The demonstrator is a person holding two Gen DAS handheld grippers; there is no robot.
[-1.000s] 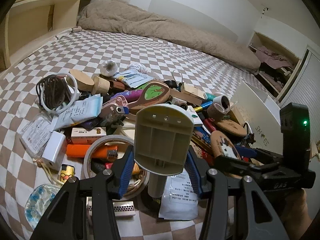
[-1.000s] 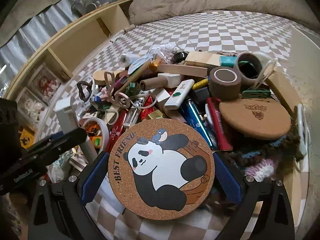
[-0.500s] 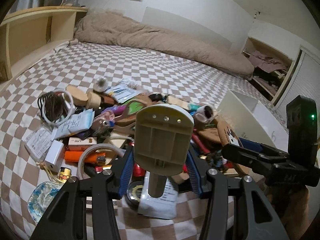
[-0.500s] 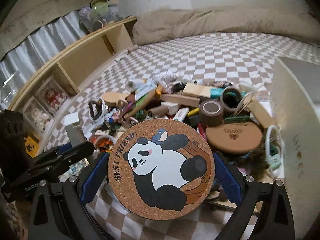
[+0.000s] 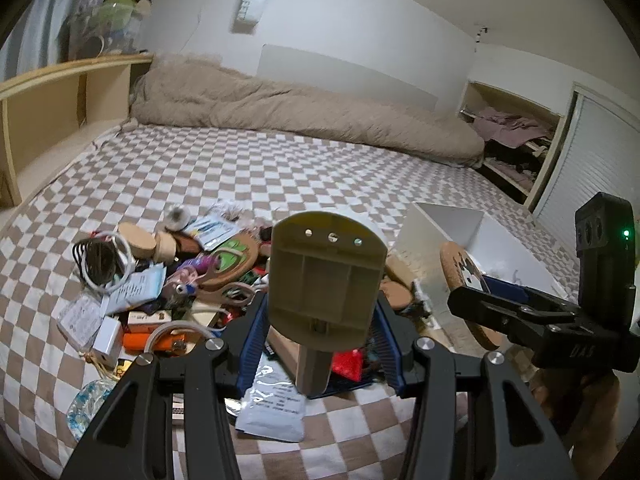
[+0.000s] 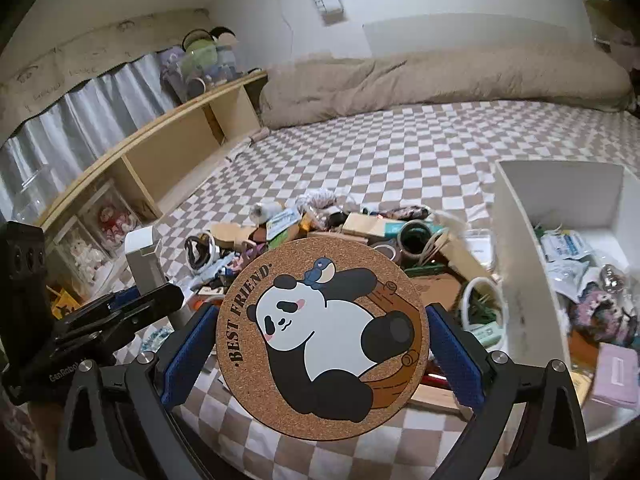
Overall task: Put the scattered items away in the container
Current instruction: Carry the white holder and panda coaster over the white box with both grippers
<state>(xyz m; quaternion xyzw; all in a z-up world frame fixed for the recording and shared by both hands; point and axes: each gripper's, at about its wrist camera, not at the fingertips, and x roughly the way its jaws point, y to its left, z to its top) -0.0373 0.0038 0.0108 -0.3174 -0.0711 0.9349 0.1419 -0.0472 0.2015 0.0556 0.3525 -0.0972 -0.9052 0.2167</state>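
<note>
My left gripper [image 5: 320,320] is shut on a beige plastic paddle-shaped piece [image 5: 324,276] and holds it above the pile of scattered items [image 5: 188,284] on the checkered bed. My right gripper [image 6: 320,340] is shut on a round cork panda coaster [image 6: 320,336] and holds it above the pile's right side. The coaster also shows in the left wrist view [image 5: 460,268]. The white container [image 6: 528,264] stands to the right with several small items inside. It shows in the left wrist view [image 5: 436,232] behind the coaster.
A wooden shelf unit [image 6: 172,152] runs along the bed's left side. A beige duvet [image 5: 300,116] lies at the far end. A tape roll [image 6: 414,236], a cable coil [image 5: 100,260] and a flat packet [image 5: 272,408] lie in the pile.
Both grippers have risen and drawn back from the pile with their objects still held. The white container has come into the right wrist view at the right.
</note>
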